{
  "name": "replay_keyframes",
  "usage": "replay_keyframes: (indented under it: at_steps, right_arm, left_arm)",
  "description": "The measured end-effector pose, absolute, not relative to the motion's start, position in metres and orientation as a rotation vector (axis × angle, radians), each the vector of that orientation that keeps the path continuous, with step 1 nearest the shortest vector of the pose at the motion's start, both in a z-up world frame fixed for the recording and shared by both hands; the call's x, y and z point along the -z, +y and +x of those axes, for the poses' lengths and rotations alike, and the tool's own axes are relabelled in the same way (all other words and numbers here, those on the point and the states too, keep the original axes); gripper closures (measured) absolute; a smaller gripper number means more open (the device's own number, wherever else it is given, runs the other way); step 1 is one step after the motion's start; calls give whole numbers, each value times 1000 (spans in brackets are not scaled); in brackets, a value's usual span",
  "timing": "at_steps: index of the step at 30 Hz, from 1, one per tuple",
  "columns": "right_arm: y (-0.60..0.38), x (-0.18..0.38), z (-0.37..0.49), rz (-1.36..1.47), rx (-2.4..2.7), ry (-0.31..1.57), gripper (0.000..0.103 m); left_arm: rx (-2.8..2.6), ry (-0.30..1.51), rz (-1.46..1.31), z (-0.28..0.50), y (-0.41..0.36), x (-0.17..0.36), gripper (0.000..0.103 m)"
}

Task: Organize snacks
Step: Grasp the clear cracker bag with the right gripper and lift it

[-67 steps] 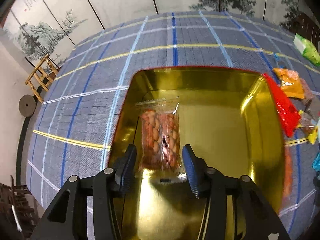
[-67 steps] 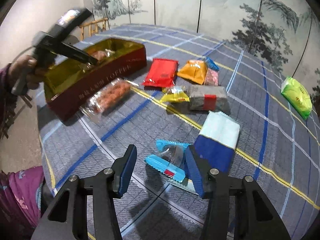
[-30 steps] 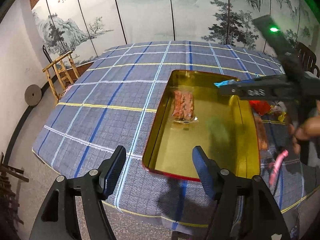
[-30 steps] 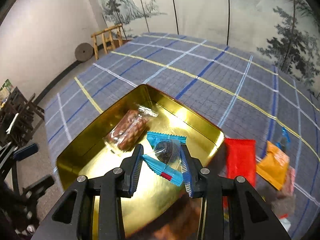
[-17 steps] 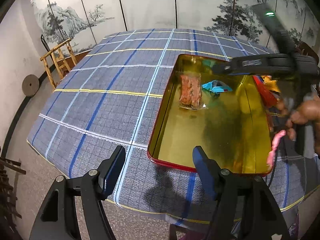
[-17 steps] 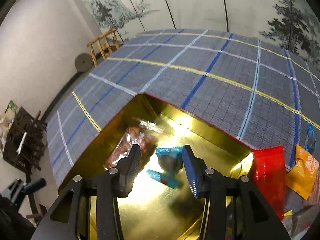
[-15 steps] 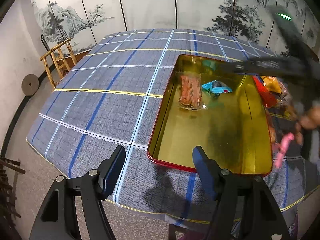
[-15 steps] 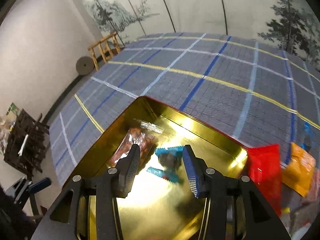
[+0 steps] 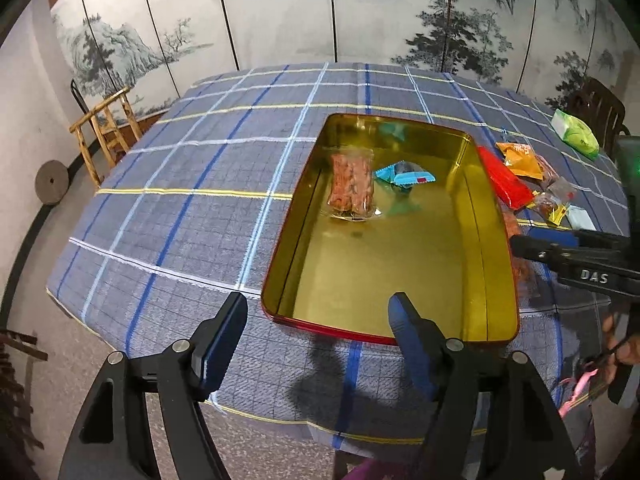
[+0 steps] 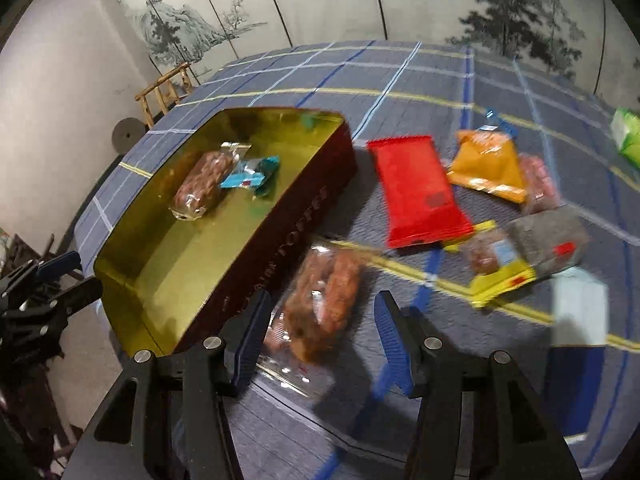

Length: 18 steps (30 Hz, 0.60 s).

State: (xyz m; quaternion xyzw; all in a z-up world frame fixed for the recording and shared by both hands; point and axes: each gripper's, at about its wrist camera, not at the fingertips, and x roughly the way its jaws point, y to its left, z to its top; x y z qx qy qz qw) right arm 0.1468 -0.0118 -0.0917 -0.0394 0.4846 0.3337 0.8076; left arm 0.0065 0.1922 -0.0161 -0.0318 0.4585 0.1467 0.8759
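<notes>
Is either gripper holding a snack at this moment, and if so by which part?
Neither. The left gripper and the right gripper are both open and empty; the right hovers over a clear packet of reddish-brown snacks.

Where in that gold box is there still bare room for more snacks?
The near half of the gold-lined tin box is bare, from the clear peanut packet and blue wrapped candy to the front rim. The far end is crowded, as is the cloth beside the red flat packet.
</notes>
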Motion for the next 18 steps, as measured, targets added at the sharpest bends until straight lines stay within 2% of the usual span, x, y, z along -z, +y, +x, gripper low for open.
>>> replay_keyframes:
  at_steps: [11,12,15,18]
  right_arm:
    - [11,110,151,-199,-662,1014,46]
    - [10,110,150,-207,-664,1015,48]
    - [2,109,143,-237,-660,1015,64]
    - [-16,109,132,-203,-658,1025,64]
  left_arm:
    - [-306,975,-56,8,188,20,31]
    - [-305,975,-58,8,187,20,31]
    - [-303,971,-53,8,185,18,31]
    - [-301,969,-47,8,182,18,31]
